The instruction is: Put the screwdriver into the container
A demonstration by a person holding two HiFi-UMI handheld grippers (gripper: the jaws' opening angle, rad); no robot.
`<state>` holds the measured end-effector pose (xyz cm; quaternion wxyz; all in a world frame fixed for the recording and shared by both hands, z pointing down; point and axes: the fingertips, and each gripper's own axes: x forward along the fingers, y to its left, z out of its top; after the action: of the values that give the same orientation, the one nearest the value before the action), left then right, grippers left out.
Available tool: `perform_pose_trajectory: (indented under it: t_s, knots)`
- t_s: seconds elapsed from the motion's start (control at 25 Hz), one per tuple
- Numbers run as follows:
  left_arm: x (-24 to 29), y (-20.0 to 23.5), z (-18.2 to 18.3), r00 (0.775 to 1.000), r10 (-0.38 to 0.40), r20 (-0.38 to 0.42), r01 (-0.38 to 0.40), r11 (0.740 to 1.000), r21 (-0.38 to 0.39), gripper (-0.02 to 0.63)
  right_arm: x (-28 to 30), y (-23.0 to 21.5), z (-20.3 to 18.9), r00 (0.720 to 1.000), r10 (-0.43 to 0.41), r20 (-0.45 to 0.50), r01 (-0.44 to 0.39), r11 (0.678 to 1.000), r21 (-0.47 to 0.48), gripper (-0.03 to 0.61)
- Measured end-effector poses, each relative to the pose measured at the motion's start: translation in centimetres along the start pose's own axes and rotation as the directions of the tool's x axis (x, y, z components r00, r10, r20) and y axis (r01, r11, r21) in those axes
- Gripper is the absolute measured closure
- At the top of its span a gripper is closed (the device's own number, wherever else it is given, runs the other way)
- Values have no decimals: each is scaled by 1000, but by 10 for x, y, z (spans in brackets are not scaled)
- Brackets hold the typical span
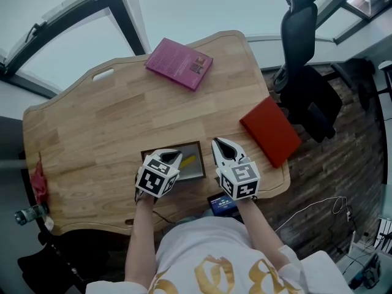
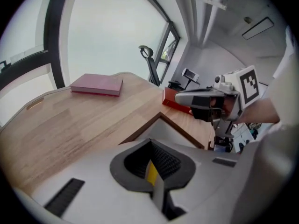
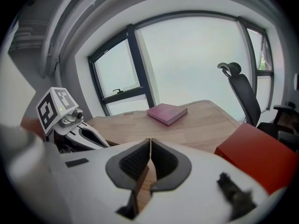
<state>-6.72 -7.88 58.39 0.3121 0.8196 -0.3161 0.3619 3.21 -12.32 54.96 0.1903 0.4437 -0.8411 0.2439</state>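
Observation:
The container is a shallow tray with a brown frame [image 1: 199, 147] near the table's front edge. A yellow screwdriver [image 1: 187, 161] lies inside it, just right of my left gripper [image 1: 176, 158], which hovers over the tray with jaws shut. In the left gripper view the closed jaws [image 2: 152, 164] leave a thin slit, and the yellow screwdriver [image 2: 150, 172] shows through it above the pale tray floor; I see no grip on it. My right gripper [image 1: 222, 144] hangs shut and empty beside the tray's right edge, pointing at bare wood [image 3: 150, 157].
A pink book [image 1: 179, 63] lies at the table's far side and a red book [image 1: 271, 130] at its right edge. A black office chair [image 1: 303, 54] stands beyond the right corner. A red object [image 1: 38, 179] sits at the left edge. A small lit screen [image 1: 222, 202] is at my waist.

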Motion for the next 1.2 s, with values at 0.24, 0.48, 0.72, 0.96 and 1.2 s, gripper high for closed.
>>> perform_pose_trajectory:
  t_s: [0.24, 0.48, 0.72, 0.96, 1.2]
  knots:
    - [-31, 2, 28, 976, 22, 217, -3, 996, -88, 600, -8, 11, 7, 1000, 3, 19, -2, 1000, -25, 546]
    - [-59, 14, 32, 943, 110, 314, -58, 984, -171, 601, -16, 26, 17, 999, 13, 43, -11, 998, -58, 546]
    - [-91, 21, 43, 871, 225, 436, -143, 967, -212, 601, -22, 43, 33, 996, 17, 87, -6, 993, -117, 546]
    - [-141, 16, 67, 721, 289, 630, -190, 957, -221, 601, -34, 57, 54, 990, 15, 143, 10, 985, -170, 546]
    - [-156, 22, 67, 687, 386, 616, -327, 921, -212, 601, -49, 65, 85, 969, 0, 246, 49, 980, -193, 546]
